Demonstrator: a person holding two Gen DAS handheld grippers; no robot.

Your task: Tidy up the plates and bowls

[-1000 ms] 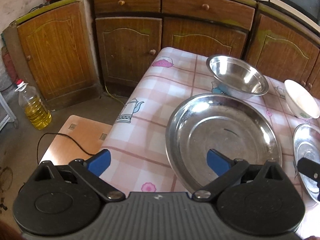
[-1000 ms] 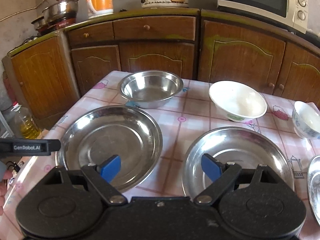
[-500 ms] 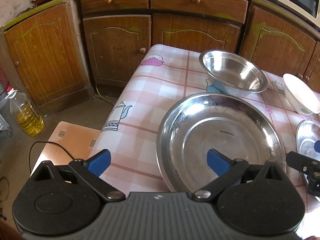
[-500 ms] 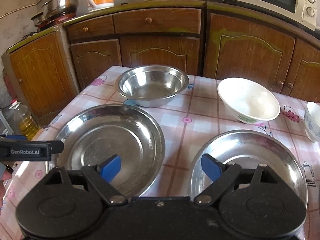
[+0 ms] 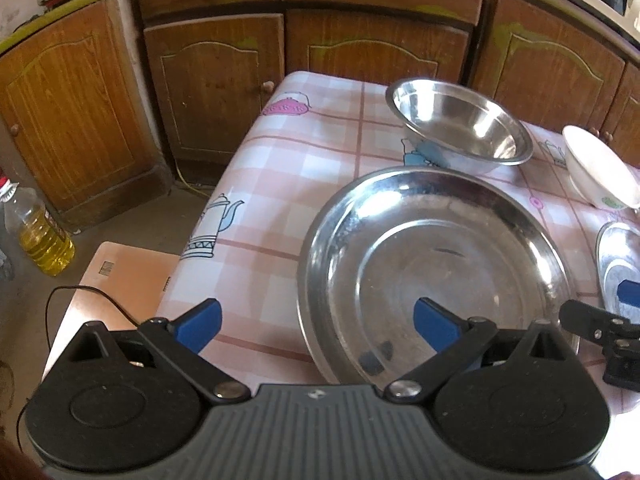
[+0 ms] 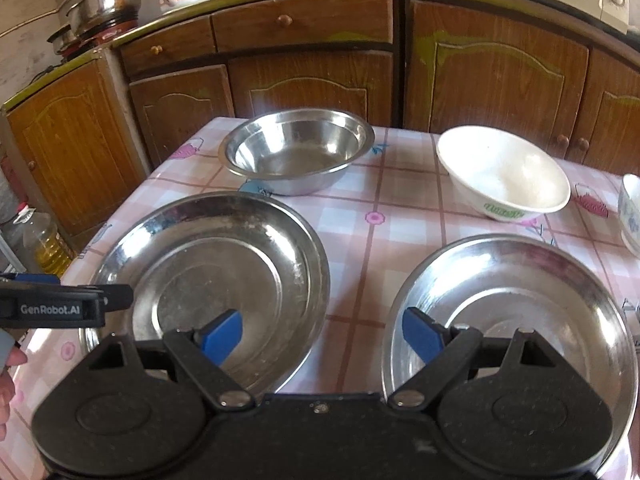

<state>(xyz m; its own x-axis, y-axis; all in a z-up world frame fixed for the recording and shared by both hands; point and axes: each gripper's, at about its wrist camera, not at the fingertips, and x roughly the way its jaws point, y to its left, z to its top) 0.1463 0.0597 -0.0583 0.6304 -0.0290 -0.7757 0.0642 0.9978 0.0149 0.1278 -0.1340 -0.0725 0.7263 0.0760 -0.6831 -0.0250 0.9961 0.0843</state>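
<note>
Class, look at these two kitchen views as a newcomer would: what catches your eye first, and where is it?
Two wide steel plates shine at the near edge of the pink checked tablecloth, the left plate and the right plate side by side. Behind them stand a steel bowl and a white bowl. Blue-tipped fingers frame each view.

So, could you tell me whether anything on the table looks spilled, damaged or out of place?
Nothing stands out: both steel plates, the steel bowl and the white bowl sit upright and apart on the tablecloth, with no spills.
</note>
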